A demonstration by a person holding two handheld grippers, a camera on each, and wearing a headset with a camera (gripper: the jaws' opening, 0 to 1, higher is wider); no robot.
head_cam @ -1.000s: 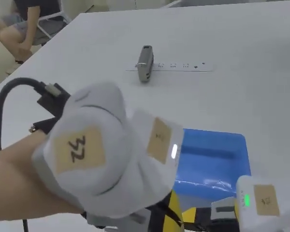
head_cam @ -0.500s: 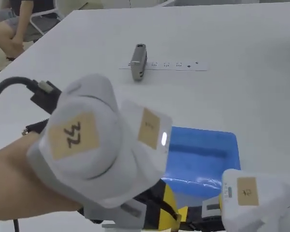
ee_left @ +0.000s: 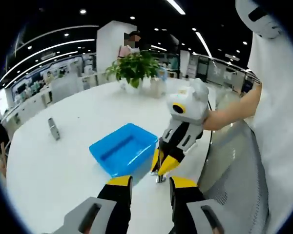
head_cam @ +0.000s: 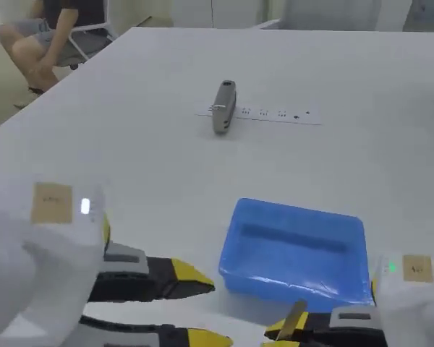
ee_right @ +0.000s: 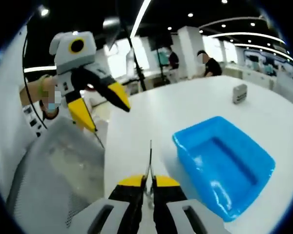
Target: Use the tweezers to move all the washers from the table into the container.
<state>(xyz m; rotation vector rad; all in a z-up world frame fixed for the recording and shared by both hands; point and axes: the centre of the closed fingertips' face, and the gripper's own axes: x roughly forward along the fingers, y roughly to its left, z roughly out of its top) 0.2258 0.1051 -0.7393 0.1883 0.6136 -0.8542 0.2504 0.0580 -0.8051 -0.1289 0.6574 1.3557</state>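
left claw (ee_left: 151, 186) of mine has its two yellow-tipped jaws spread well apart. in the head view it sits off the left side of the blue container (head_cam: 296, 249), on the side nearer me, with the jaws pointing across toward the container's near left corner. my right claw (ee_right: 149, 184) is clamped tight on the tweezers (ee_right: 150, 158) — the thin steel shaft runs straight out from between the closed jaws. in the head view that claw is just in front of the container's near wall, toward its right end, and the tweezers angle up toward that wall. in the left gripper view the right claw hangs just beside a corner of the container, jaws down. the tweezers' tip reaches down to the white table (head_cam: 130, 159) right next to that corner, though i cannot tell whether it touches the table. in the right gripper view the container lies close by on the right of the tweezers, and the left claw stands on the other side of the tweezers from the container. the container rests flat on the table. beyond its far wall, well apart from it, lies a white power strip (head_cam: 275, 114) with a grey adapter (head_cam: 224, 106) at its left end. farther past the container, off to the left, a person (head_cam: 50, 32) sits — and in the left gripper view a potted plant (ee_left: 134, 68) stands well beyond the container.
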